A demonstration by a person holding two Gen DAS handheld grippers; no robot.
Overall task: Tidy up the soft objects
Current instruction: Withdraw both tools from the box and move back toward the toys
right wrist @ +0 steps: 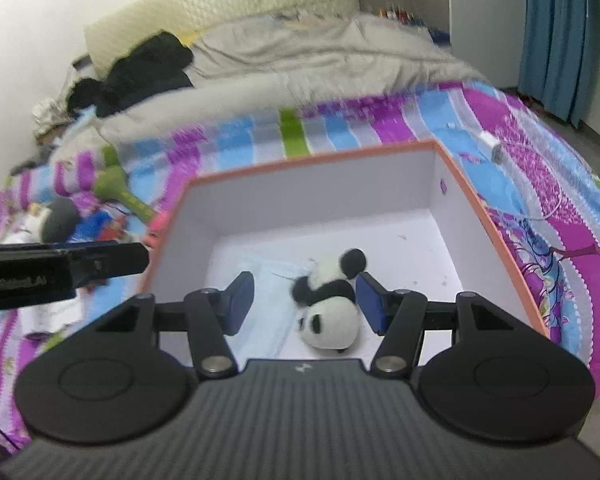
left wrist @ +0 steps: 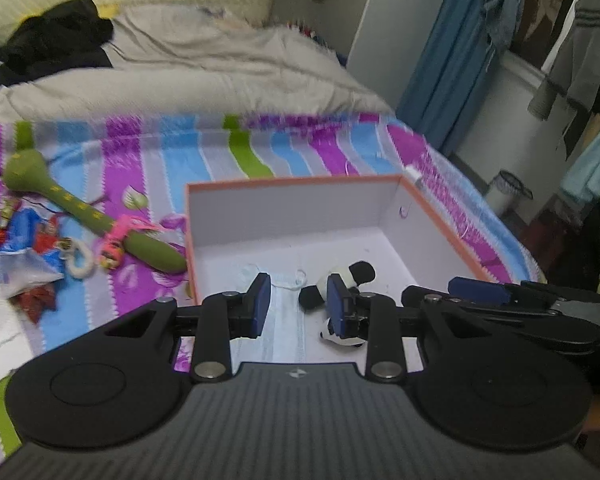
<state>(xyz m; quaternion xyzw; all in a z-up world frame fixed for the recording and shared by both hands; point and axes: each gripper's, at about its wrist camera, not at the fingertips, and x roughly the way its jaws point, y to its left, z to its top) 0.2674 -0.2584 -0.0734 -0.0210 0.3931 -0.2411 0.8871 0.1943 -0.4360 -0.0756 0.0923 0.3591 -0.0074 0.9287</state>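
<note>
An orange-rimmed white box [left wrist: 288, 184] [right wrist: 312, 160] stands on the striped bedspread. Inside it lie a panda plush [left wrist: 344, 276] [right wrist: 328, 312] and a pale blue face mask [left wrist: 286, 332] [right wrist: 268, 300]. My left gripper [left wrist: 298, 304] is open and empty above the box's near end, over the mask, with the panda by its right finger. My right gripper [right wrist: 304, 300] is open and empty, its jaws on either side of the panda, above it. A green plush stick toy [left wrist: 84, 212] [right wrist: 120, 192] lies left of the box. Each gripper shows at the edge of the other's view.
Left of the box lie a pink trinket [left wrist: 118, 236], a white ring [left wrist: 80, 260], colourful wrappers [left wrist: 32, 248] and a grey ball [right wrist: 58, 220]. A beige duvet [left wrist: 180, 72] and black clothes [left wrist: 56, 40] cover the far bed. A charger cable [right wrist: 496, 148] lies to the right of the box.
</note>
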